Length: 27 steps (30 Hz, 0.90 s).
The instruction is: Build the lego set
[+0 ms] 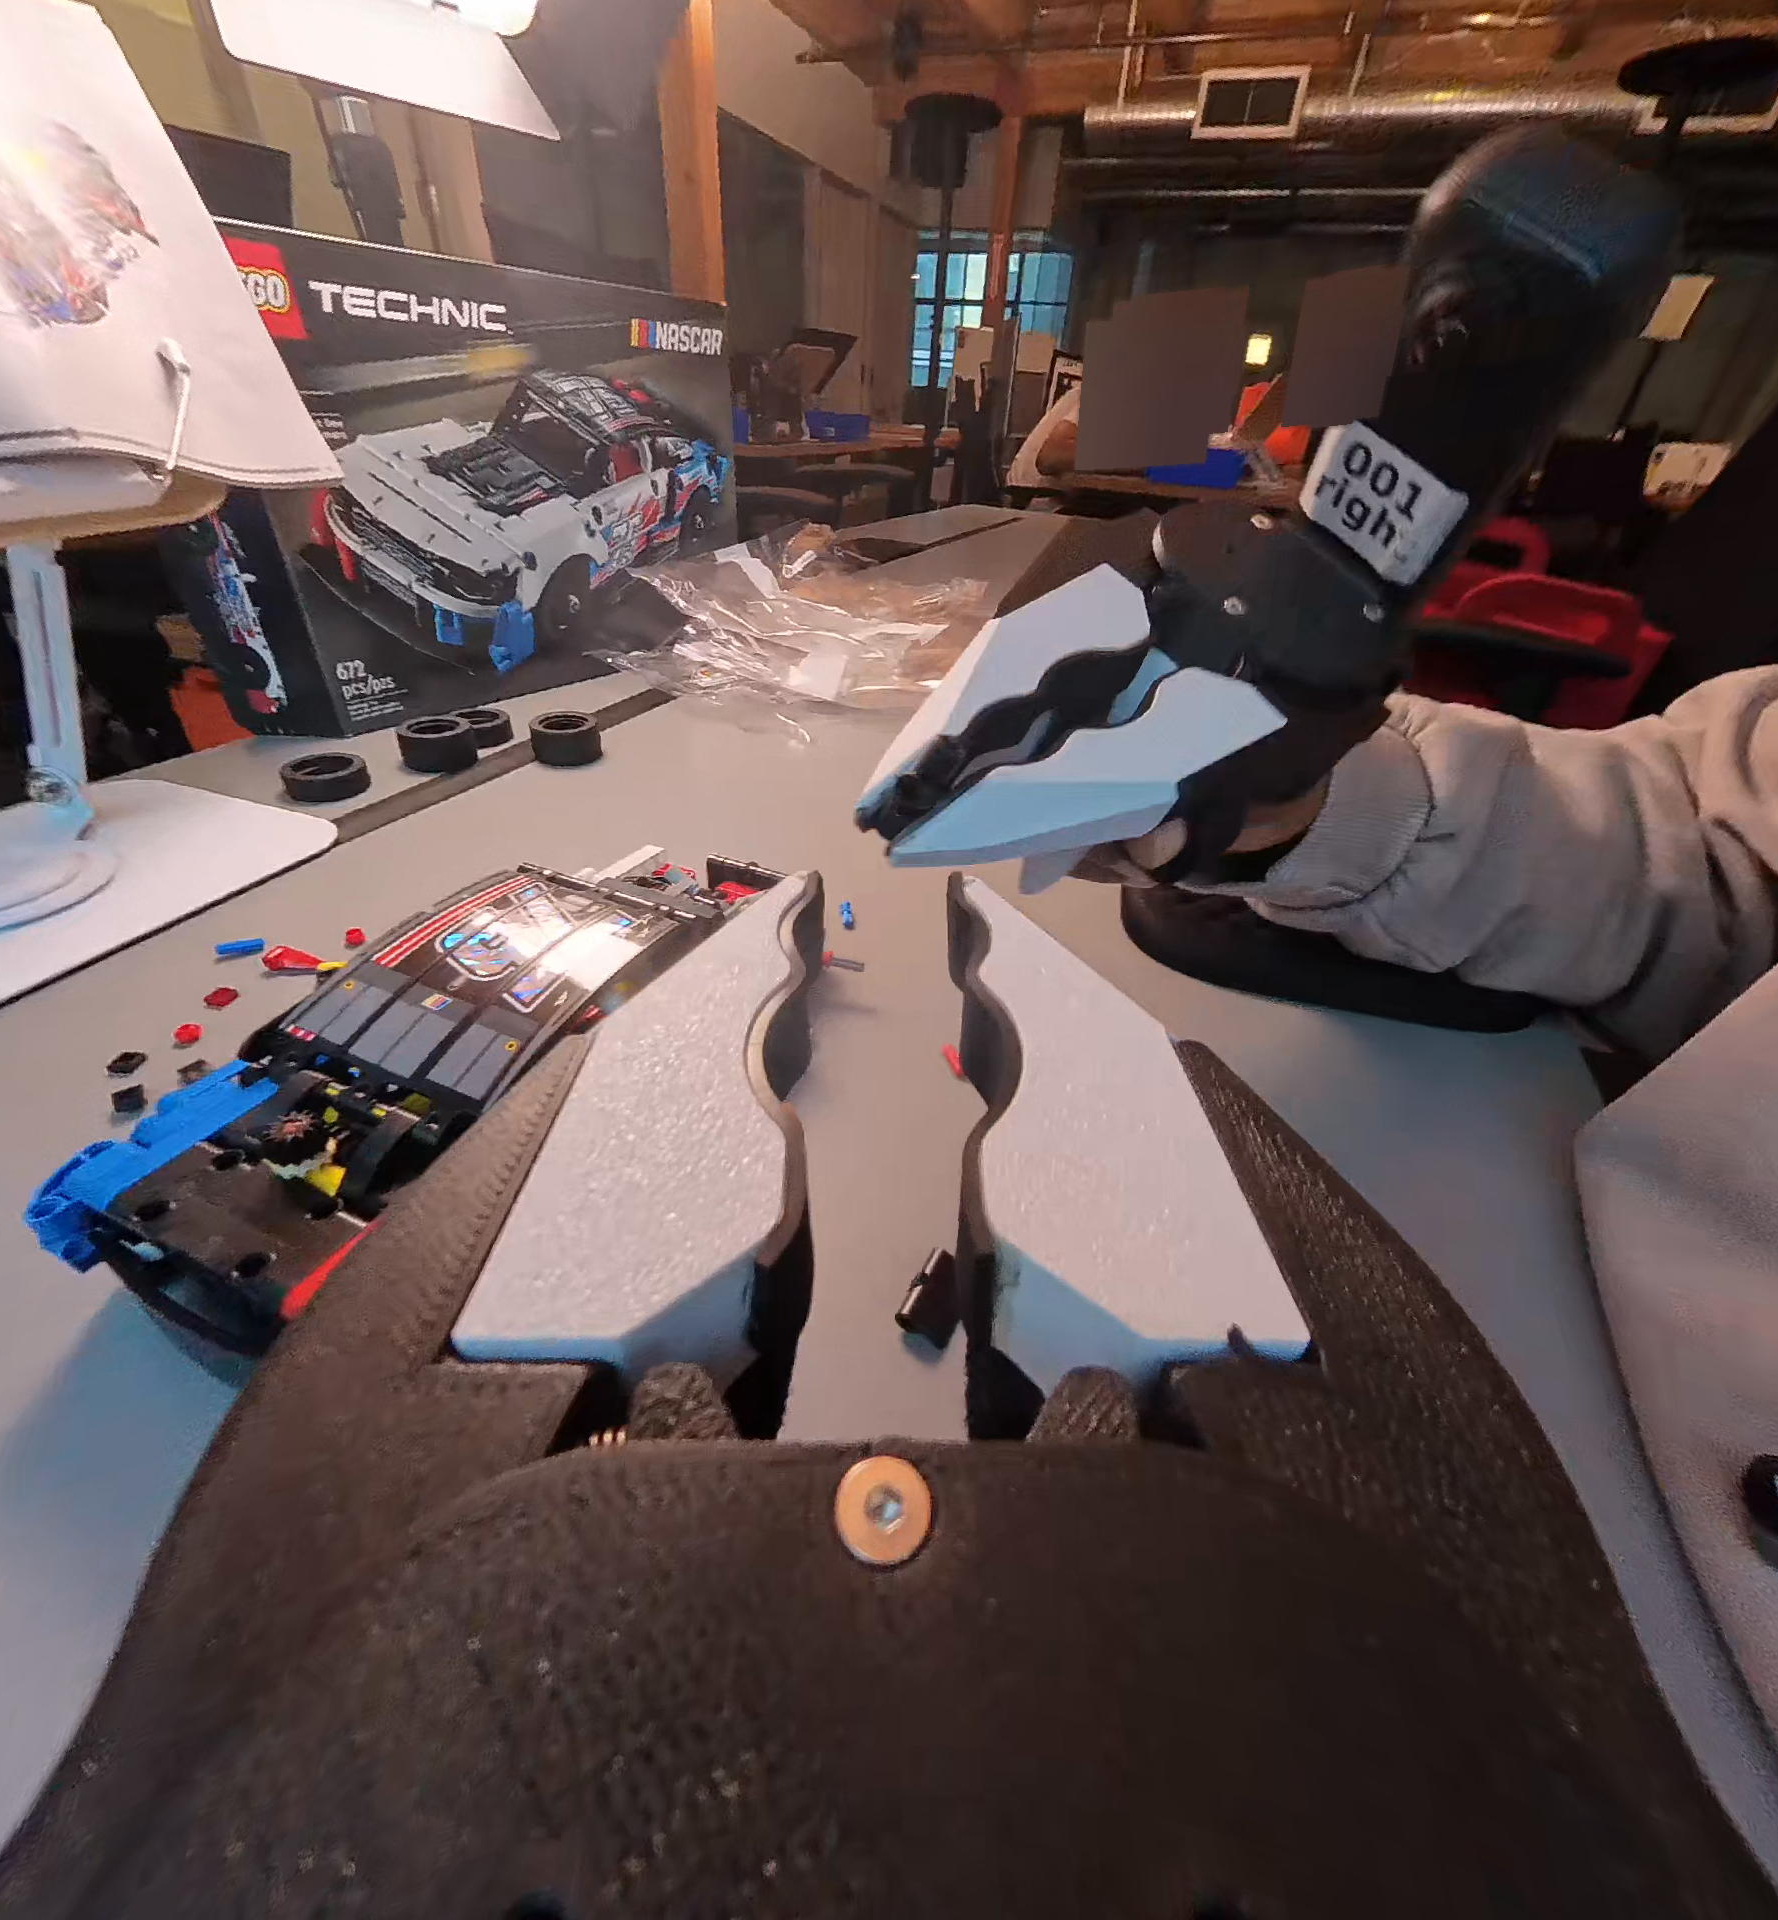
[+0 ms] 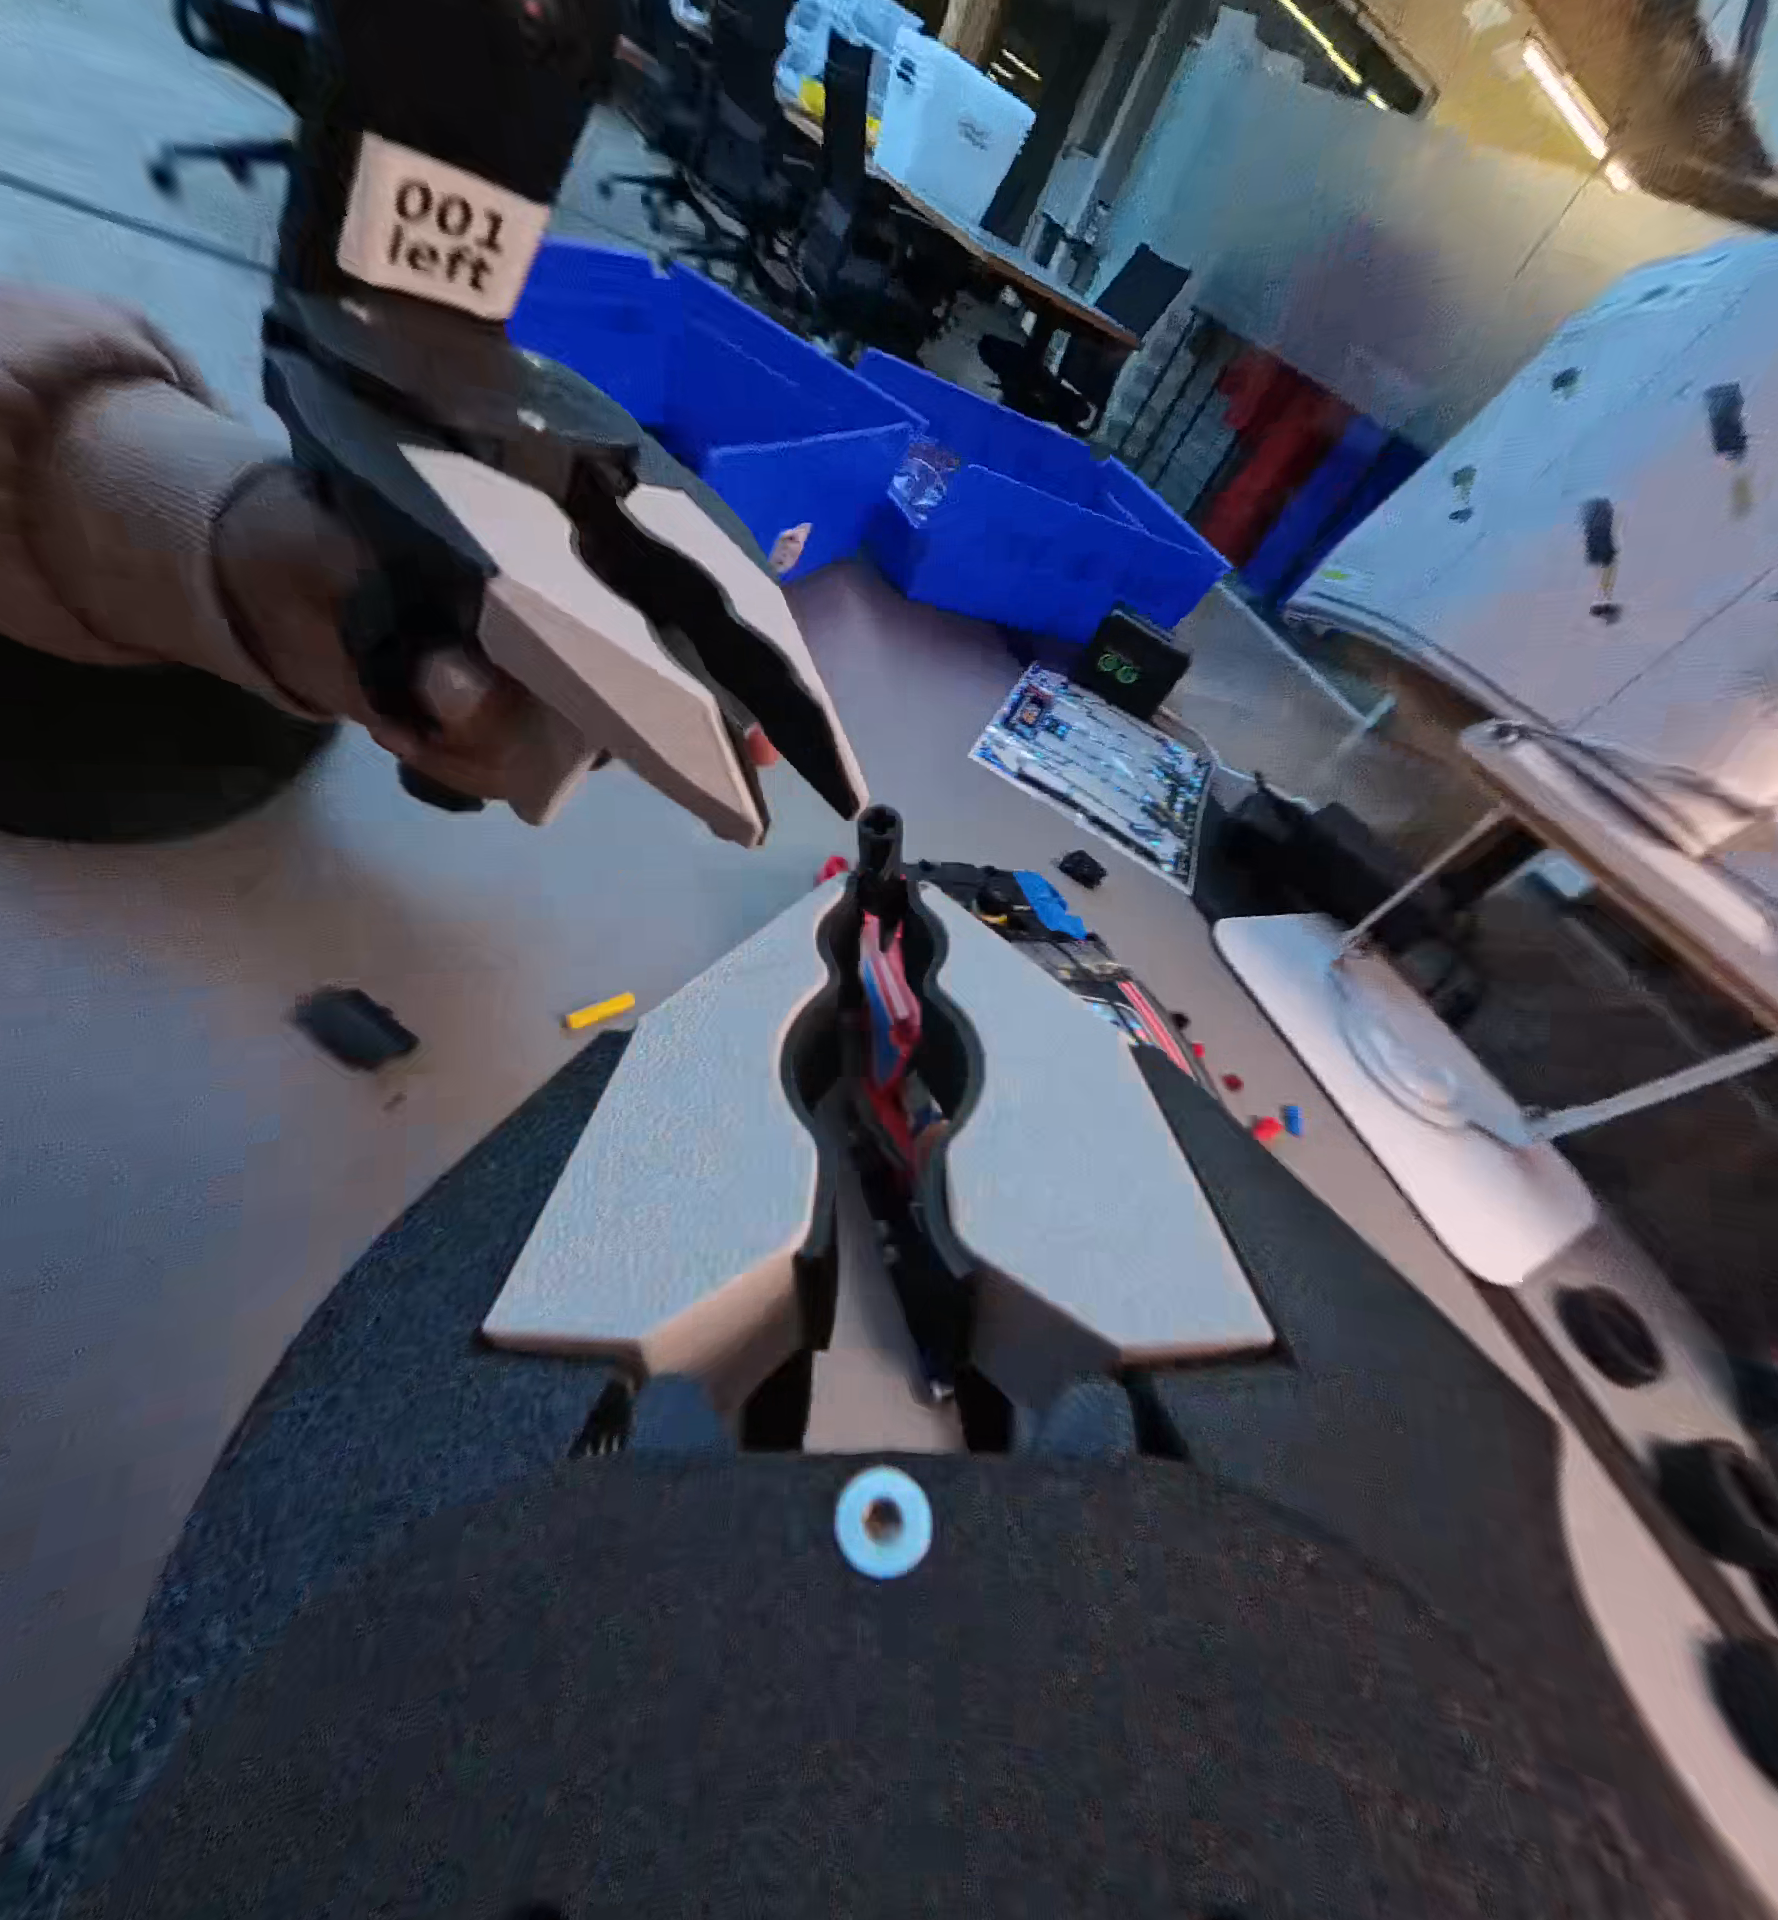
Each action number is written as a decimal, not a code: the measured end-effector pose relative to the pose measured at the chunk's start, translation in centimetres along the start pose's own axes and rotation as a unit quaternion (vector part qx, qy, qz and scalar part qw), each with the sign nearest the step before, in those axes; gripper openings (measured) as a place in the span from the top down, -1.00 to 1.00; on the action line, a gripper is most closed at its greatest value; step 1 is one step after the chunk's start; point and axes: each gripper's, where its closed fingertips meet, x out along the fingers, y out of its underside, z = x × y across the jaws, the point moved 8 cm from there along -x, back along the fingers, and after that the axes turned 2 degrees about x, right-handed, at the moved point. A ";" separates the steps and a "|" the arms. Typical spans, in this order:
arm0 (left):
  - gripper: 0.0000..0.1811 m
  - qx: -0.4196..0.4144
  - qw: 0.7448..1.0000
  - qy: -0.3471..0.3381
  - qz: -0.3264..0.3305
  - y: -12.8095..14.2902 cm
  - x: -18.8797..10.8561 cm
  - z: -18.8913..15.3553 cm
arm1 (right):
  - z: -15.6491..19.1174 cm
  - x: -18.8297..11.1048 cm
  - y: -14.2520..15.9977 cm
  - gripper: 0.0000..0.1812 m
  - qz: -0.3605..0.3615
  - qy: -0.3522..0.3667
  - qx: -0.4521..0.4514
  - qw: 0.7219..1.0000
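Note:
The part-built Lego car [image 1: 397, 1039], black with a blue front end, lies on the grey table left of my left gripper [image 1: 877, 909]. That gripper is open and empty, low over the table, with a small black piece [image 1: 924, 1290] lying between its fingers. My right gripper [image 2: 880, 909] is shut on a small black connector piece [image 2: 880, 836], which sticks out past its tips. It hangs just above and ahead of the left gripper's tips, as the left wrist view [image 1: 880, 831] shows. The left gripper [image 2: 812, 816] shows close above the connector. The car [image 2: 1036, 899] is partly hidden behind the right fingers.
Several black tyres [image 1: 438, 743] and the Lego box [image 1: 490, 468] stand behind the car. An instruction booklet [image 1: 64, 312] rests on a white stand [image 2: 1384, 1070]. Small loose pieces [image 1: 241, 951] lie beside the car. Plastic bags [image 1: 802, 623], blue bins [image 2: 968, 499] and a sticker sheet [image 2: 1103, 769] lie farther back. Less than 4 cm separates the two grippers' tips.

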 end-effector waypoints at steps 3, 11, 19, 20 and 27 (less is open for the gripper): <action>0.72 -0.034 0.999 0.008 0.005 -0.1 0.3 -0.2 | 0.3 0.5 0.8 0.95 0.072 0.114 -0.170 0.976; 0.79 -0.035 0.999 -0.023 0.030 0.7 1.6 -0.3 | 2.6 1.8 1.4 0.95 0.107 0.177 -0.354 0.912; 0.88 0.002 0.999 -0.017 0.042 0.6 1.4 -0.5 | 3.0 1.8 1.4 0.94 0.088 0.166 -0.363 0.913; 0.88 0.004 0.999 -0.012 0.041 0.5 1.3 -0.6 | 3.0 1.6 1.4 0.94 0.082 0.161 -0.359 0.916; 0.89 -0.020 0.996 0.080 0.033 0.4 0.1 -0.8 | 3.1 0.4 1.0 0.93 -0.002 0.066 -0.253 0.965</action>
